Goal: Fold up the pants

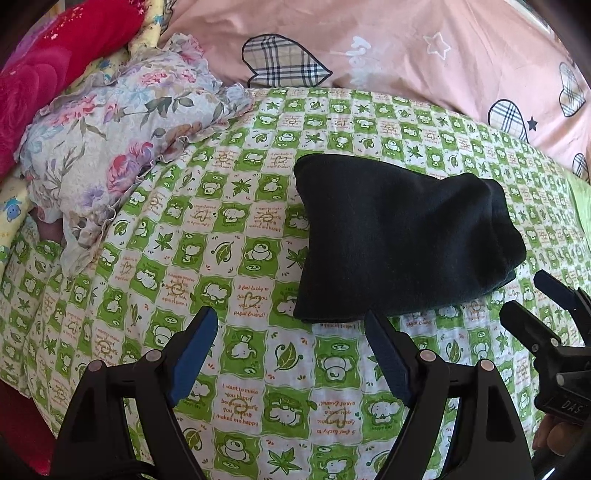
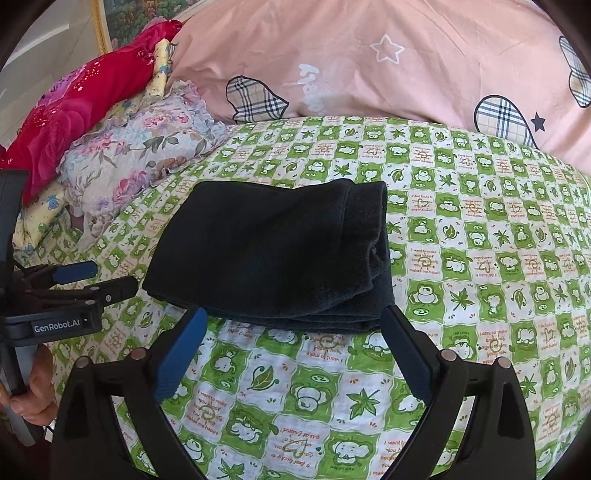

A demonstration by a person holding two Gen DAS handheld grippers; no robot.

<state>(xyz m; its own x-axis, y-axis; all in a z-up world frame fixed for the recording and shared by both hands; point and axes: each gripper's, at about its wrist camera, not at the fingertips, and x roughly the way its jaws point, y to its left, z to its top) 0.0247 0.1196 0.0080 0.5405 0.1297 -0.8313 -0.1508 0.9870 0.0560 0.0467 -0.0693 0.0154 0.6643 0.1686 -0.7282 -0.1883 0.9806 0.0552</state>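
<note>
Nearest me, my right gripper (image 2: 293, 325) is spread wide with nothing in it, its tips just short of the near edge of the pants (image 2: 273, 254). My left gripper (image 1: 291, 328) is spread and empty too. The pants lie folded into a compact black bundle on the green checked sheet (image 2: 461, 258). I'd only press the loose right edge flat, gently, without dragging. Beyond lies the pink quilt (image 2: 369, 66).

A bedroom in a home. The bed wears a green-and-white cartoon sheet (image 2: 461, 258); a pink quilt (image 2: 369, 55) with plaid hearts is bunched behind it. A floral pillow (image 1: 122, 122) and a red rose blanket (image 1: 37, 74) are heaped at one end, and a gilt-framed picture (image 2: 125, 18) hangs on the wall.
</note>
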